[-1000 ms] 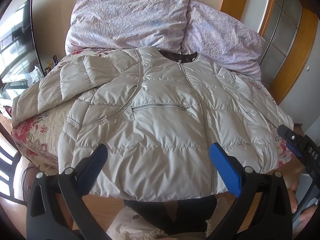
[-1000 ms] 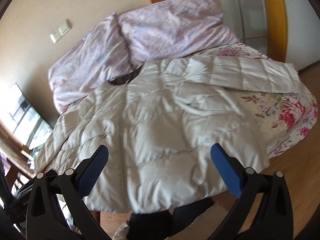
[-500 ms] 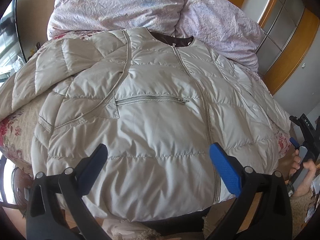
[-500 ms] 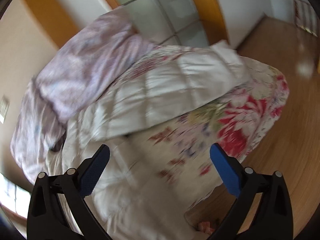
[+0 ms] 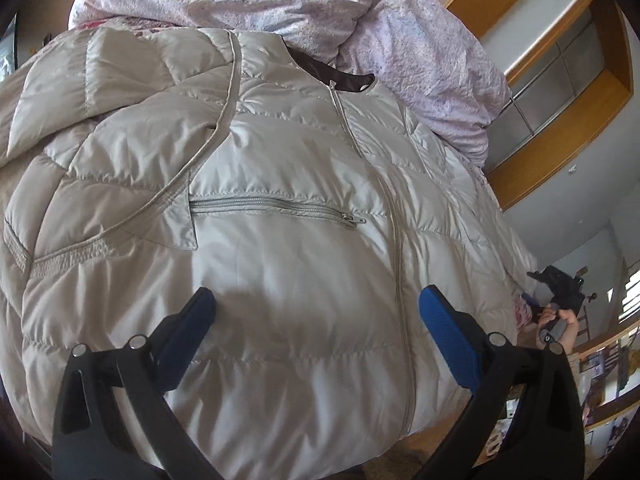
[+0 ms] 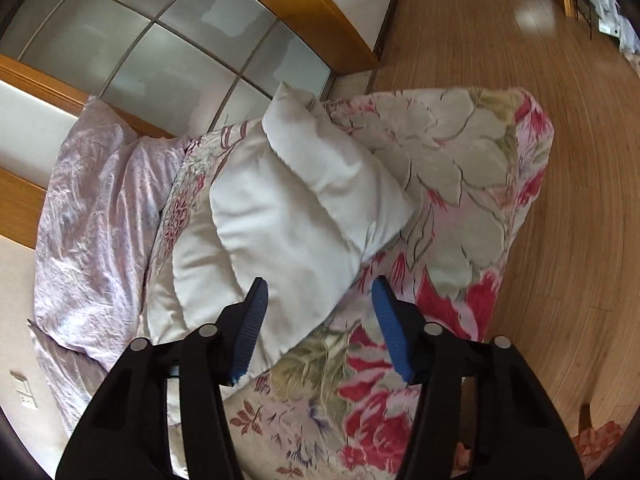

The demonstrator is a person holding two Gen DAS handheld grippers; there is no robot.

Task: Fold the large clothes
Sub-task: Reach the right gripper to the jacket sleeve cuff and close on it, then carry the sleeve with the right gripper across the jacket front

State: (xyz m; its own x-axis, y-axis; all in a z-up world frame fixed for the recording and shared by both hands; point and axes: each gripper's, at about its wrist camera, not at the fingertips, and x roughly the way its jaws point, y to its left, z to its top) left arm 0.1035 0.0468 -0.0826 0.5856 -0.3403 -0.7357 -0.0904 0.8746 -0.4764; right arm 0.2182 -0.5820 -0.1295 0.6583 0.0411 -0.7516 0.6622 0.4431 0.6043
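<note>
A pale beige quilted puffer jacket [image 5: 280, 208] lies front up on the bed, zipper closed, collar toward the pillows. My left gripper [image 5: 316, 312] is open and empty, hovering just above the jacket's lower front. In the right wrist view the jacket's right sleeve [image 6: 280, 220] lies spread out over the floral bedspread [image 6: 460, 168]. My right gripper [image 6: 320, 300] is open and empty, its jaws partly closed in, just above the sleeve's lower edge. The right gripper also shows at the far right of the left wrist view [image 5: 560, 284], held in a hand.
Two lilac pillows [image 5: 280, 4] lie at the head of the bed, also in the right wrist view [image 6: 92, 208]. A wood-framed sliding glass door [image 6: 168, 40] stands behind the bed. Wooden floor [image 6: 540, 40] lies beyond the bed's corner.
My left gripper has moved in closer over the jacket's front. My right gripper has swung right to the outstretched sleeve and its jaws have narrowed.
</note>
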